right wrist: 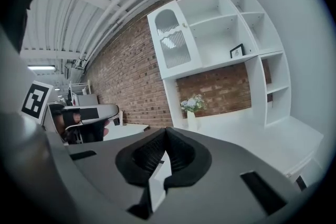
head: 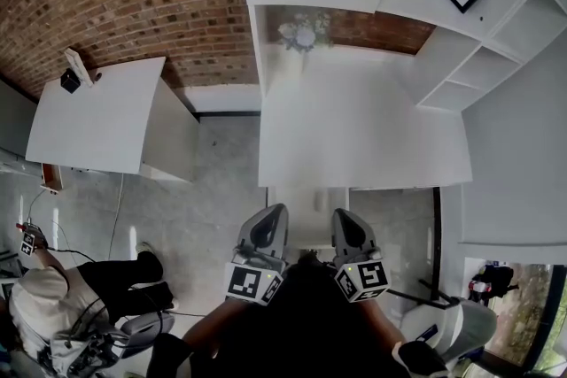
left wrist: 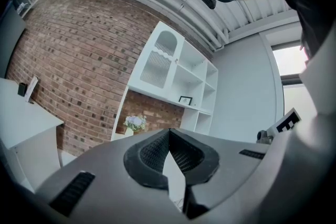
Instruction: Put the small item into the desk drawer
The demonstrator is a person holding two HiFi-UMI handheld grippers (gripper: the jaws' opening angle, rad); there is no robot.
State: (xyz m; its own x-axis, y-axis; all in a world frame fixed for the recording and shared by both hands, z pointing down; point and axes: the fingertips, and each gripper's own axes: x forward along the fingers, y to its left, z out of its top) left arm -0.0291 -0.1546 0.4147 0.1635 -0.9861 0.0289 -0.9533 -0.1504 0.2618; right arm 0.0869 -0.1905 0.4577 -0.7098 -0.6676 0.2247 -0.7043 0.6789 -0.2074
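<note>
Left gripper and right gripper side by side, just before the white desk, both pinched closed, empty

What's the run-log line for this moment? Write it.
left gripper: shut, empty | right gripper: shut, empty | white desk: white flower vase on it | small item: not seen

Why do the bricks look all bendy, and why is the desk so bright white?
Head view: the wide lens bows the brick wall, light washes the desk out to plain white, and the flowers are fuzzy. Left gripper view: the shelves lean over and the corners go black. Right gripper view: the same bending and dark edges.
</note>
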